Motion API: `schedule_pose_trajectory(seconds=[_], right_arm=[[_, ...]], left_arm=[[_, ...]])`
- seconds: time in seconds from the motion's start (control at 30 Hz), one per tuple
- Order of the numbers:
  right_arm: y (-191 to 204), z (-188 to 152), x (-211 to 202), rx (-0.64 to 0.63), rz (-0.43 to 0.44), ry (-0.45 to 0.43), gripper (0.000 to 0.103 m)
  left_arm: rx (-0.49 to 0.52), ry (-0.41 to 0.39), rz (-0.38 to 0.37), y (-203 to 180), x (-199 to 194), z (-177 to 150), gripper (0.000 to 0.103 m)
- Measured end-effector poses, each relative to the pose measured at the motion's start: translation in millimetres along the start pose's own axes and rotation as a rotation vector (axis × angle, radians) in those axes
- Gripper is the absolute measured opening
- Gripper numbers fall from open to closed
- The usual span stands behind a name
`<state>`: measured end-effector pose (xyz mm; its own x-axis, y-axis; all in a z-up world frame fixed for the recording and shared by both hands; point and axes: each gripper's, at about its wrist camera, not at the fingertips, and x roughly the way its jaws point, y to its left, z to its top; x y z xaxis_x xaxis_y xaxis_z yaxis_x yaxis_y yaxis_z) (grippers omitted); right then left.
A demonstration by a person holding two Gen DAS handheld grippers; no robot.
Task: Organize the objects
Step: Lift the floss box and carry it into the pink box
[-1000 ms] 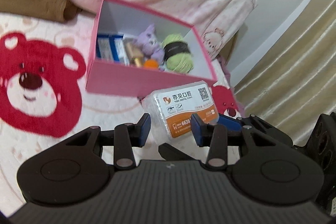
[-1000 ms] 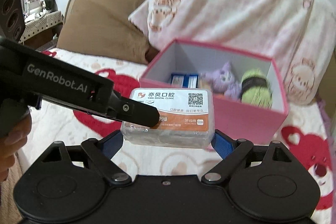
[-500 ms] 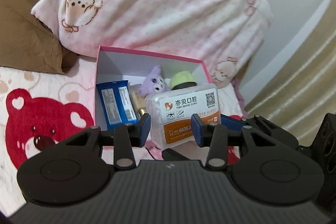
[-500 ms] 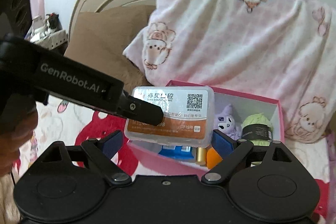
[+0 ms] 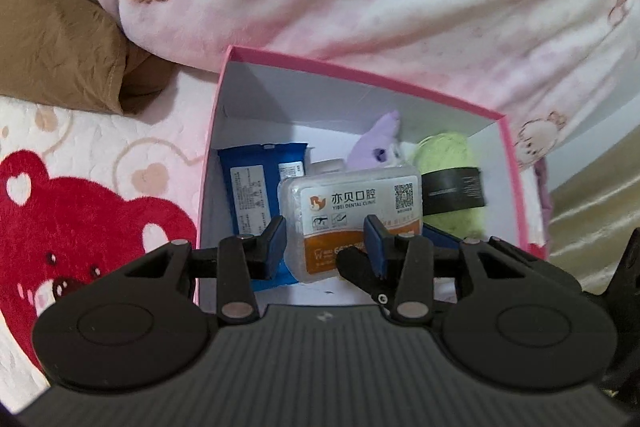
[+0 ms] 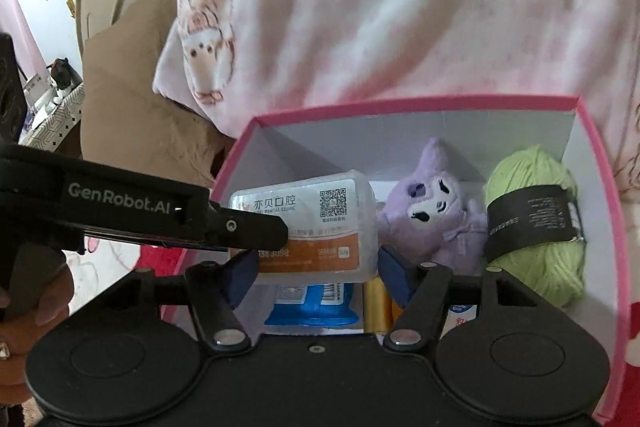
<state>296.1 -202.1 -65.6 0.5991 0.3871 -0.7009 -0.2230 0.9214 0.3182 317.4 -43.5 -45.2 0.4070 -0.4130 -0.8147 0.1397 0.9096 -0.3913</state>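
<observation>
We are holding the floss case over the pink box.
Our right gripper (image 6: 316, 277) jaws are clamping the clear floss case (image 6: 308, 227) by its ends; our left gripper (image 5: 325, 237) jaws are standing apart around it. Below, the pink box (image 5: 360, 73) on the bed is holding a blue packet (image 5: 250, 199), purple plush (image 6: 436, 219) and green yarn (image 6: 536, 227).

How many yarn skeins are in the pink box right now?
1. The green yarn skein lies at the right end of the pink box, beside the purple plush. The floss case covers part of the floor, so another may be hidden.
</observation>
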Motion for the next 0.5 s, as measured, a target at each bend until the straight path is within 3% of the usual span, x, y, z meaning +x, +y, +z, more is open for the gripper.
schedule_pose_trajectory(seconds=[0.27, 0.5], right_arm=[[-23.1, 12.6, 36.9, 0.088, -0.039, 0.102, 0.069], [-21.3, 32.2, 58.0, 0.074, -0.11, 0.12, 0.067]], left_arm=[[-0.014, 0.012, 0.044, -4.2, 41.4, 12.5, 0.04], [-0.066, -0.072, 0.039, 2.0, 53.0, 22.0, 0.041]])
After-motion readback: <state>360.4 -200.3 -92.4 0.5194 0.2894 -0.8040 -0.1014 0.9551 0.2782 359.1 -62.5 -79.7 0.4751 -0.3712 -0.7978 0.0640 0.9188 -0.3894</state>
